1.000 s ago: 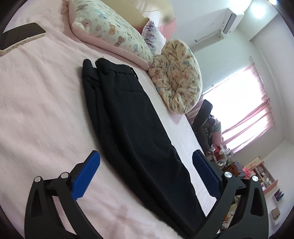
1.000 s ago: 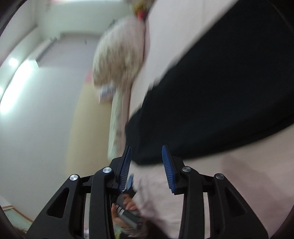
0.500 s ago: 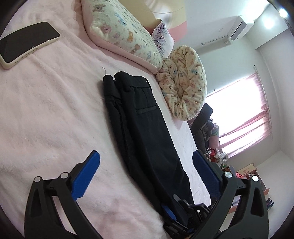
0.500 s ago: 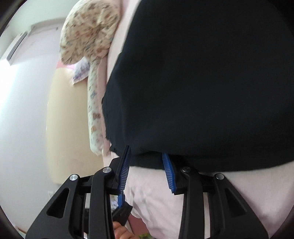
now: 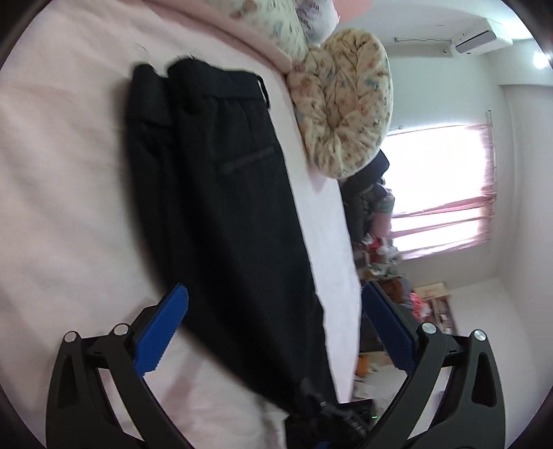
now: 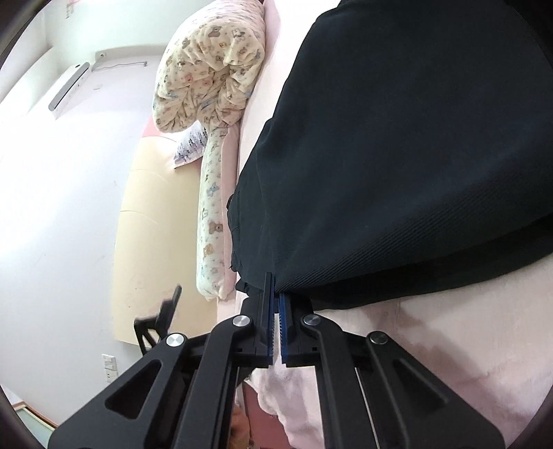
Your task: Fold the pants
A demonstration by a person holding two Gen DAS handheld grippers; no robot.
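Note:
Black pants (image 5: 224,207) lie lengthwise on the pink bed sheet (image 5: 62,207), folded leg over leg, with the waistband at the far end near the pillows. My left gripper (image 5: 274,290) is open wide, its blue pads straddling the lower legs just above the cloth. My right gripper (image 6: 274,276) is shut on the hem edge of the pants (image 6: 397,155) at the near end of the bed (image 6: 432,345). In the left wrist view the right gripper (image 5: 328,414) shows as a dark shape at the pants' bottom end.
A rolled teddy-print quilt (image 5: 345,103) and a patterned pillow (image 5: 269,20) lie along the bed's far side. Beyond the bed edge are a dark chair (image 5: 366,193), cluttered shelves (image 5: 425,304) and a bright window with pink curtains (image 5: 442,179).
The right gripper slid onto the pants' hem and its jaws closed on it. The left gripper swung toward the pants, so the phone left its view and the legs now sit between its pads.

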